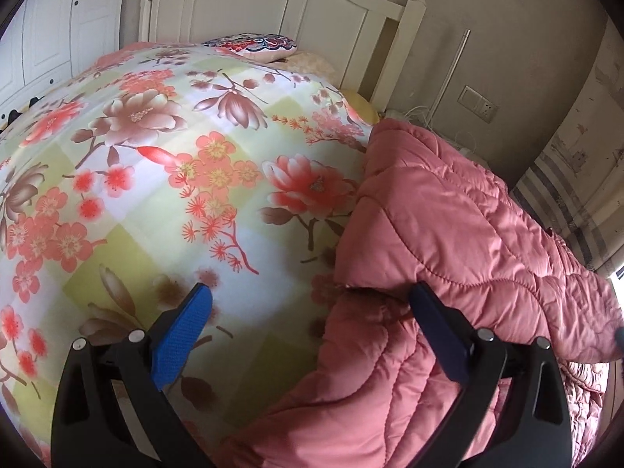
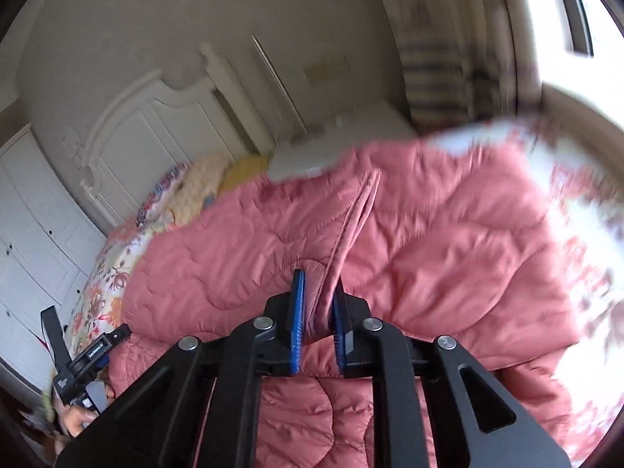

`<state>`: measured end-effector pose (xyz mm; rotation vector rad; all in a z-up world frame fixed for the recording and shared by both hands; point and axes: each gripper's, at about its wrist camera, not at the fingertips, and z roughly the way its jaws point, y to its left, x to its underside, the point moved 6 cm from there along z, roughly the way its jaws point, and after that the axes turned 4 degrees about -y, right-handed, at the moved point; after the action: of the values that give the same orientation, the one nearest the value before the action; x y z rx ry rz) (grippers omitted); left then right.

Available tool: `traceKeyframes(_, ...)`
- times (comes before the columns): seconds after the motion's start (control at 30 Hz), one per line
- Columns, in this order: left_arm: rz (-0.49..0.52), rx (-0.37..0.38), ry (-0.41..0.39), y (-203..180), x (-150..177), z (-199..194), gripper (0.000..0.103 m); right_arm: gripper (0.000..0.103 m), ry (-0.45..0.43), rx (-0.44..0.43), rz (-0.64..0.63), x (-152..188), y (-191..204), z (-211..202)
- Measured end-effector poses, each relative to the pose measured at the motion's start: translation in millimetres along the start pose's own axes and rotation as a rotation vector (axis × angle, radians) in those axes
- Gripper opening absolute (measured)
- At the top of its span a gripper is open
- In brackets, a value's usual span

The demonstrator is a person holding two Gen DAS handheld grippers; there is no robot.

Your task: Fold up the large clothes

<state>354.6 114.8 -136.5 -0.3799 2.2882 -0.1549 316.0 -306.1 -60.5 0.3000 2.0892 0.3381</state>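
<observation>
We see white panelled headboard (image 1: 280,7) against beige wall (image 1: 487,19). White wardrobe doors (image 1: 50,31) at bed's far-left corner. Wall socket (image 1: 477,103) right of headboard, thin rod (image 1: 454,68) leaning beside it. Striped curtain (image 2: 433,74) by bright window (image 2: 565,11); we note daylight washing out that side.

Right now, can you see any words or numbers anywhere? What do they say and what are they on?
No text here can be read.
Small white print on the black body of the left gripper, seen from the right wrist: too small and blurred to read.
The pink quilted coat, the floral bedcover and the wall socket: no words or numbers visible.
</observation>
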Motion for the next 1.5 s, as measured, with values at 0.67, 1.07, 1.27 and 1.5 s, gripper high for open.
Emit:
traceKeyframes(0.67,0.006,-0.012,0.002,-2,0,1,0.101,0.094,-0.098,0.178,-0.254,-6,24,-8)
traceKeyframes(1.07,0.000,-0.018,-0.133,-5,-20,-32,0.100,0.078,0.164,0.263,-0.329,33,1,81)
traceKeyframes(1.27,0.145,0.355,-0.317,-89,-88,-78,0.101,0.086,0.182,0.263,-0.308,34,-3,89)
traceKeyframes(1.5,0.403,0.130,0.113,-133,-34,91,0.101,0.086,0.183,0.242,-0.291,34,-7,90)
